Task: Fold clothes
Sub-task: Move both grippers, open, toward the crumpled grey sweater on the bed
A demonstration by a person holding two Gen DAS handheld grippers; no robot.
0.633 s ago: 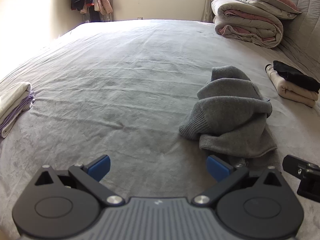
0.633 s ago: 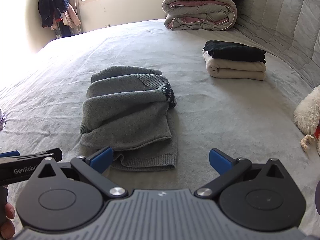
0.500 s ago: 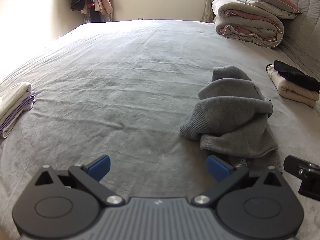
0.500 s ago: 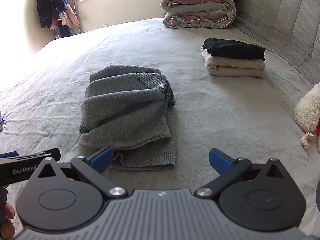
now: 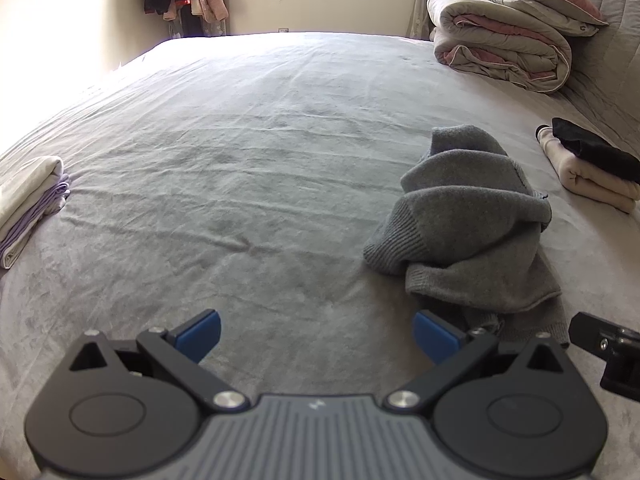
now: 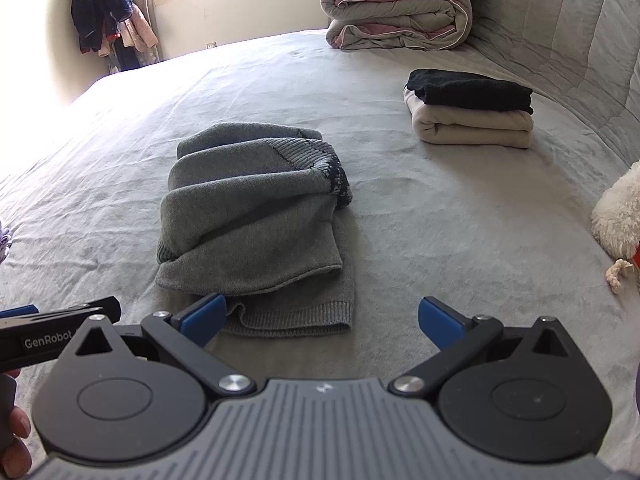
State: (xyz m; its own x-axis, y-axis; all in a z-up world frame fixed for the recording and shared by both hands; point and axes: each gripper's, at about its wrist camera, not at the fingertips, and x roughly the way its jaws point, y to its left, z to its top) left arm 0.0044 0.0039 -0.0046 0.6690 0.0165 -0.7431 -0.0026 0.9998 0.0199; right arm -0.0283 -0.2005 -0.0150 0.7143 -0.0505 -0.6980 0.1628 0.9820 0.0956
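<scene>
Left gripper [image 5: 316, 334]: grey ribbed housing at the centre with a small pale mark near its front edge. Two black rounded plates flank it, each carrying a raised round disc and a triangular cut-out toward the front. Black link arms run from silver rivets beside the housing out to blue pads [image 5: 198, 334], with smaller silver screws at the outer joints.

Right gripper [image 6: 322, 322]: same build, same grey ribbed centre, black plates, silver rivets and blue pads [image 6: 202, 318]. From the right camera, the left gripper's black side bar reads "GenRobot" in white lettering, with a blue tip.
</scene>
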